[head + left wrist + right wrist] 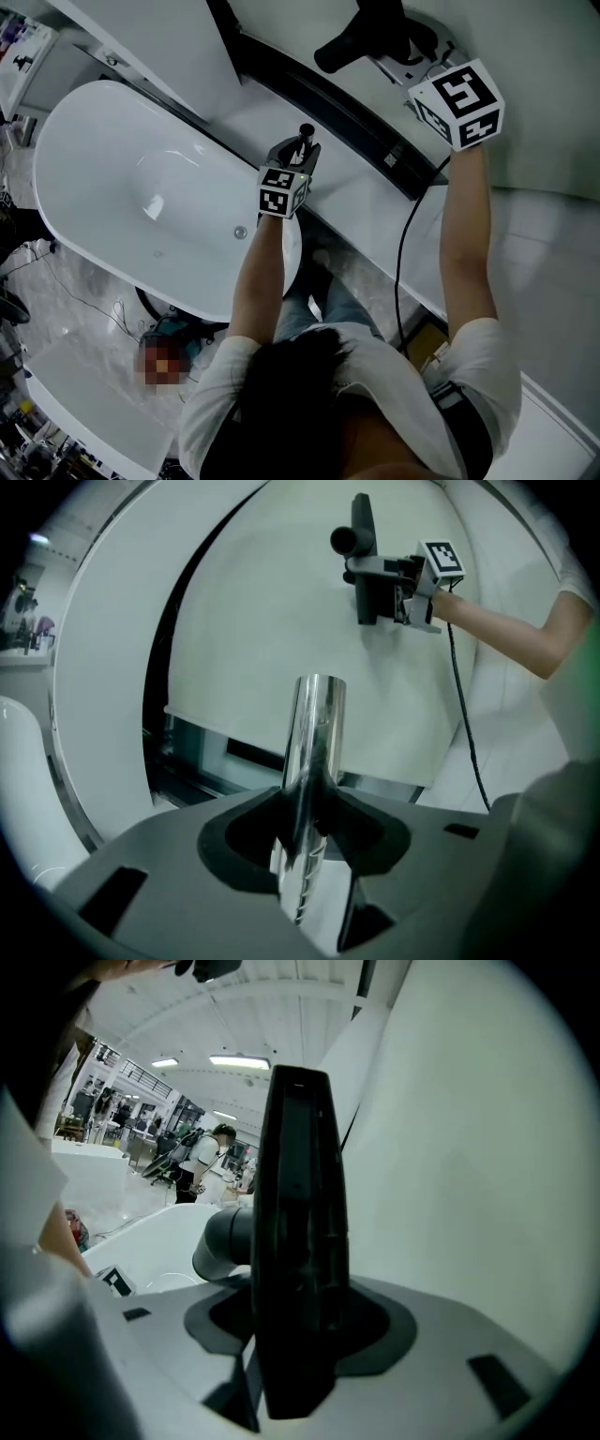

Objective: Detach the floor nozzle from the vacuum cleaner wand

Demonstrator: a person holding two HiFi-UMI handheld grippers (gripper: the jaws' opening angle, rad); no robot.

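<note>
A shiny metal wand [317, 752] stands up between the jaws of my left gripper [314, 822], which is shut on it. In the head view that gripper [298, 157] sits mid-frame, with the wand's dark end [306, 131] poking out above it. The black floor nozzle [300, 1232], with its grey round neck [220, 1241] pointing left, is clamped in my right gripper [300, 1321]. In the head view the right gripper [412, 58] is raised at the top right, holding the nozzle [370, 33] well apart from the wand. The left gripper view shows the nozzle [364, 560] high up, separate.
A white bathtub [141, 187] lies to the left below. A dark rail [361, 127] runs diagonally across the white panel. A black cable [403, 253] hangs from the right gripper. A cardboard box [427, 342] sits on the floor. A person [202, 1162] stands far off.
</note>
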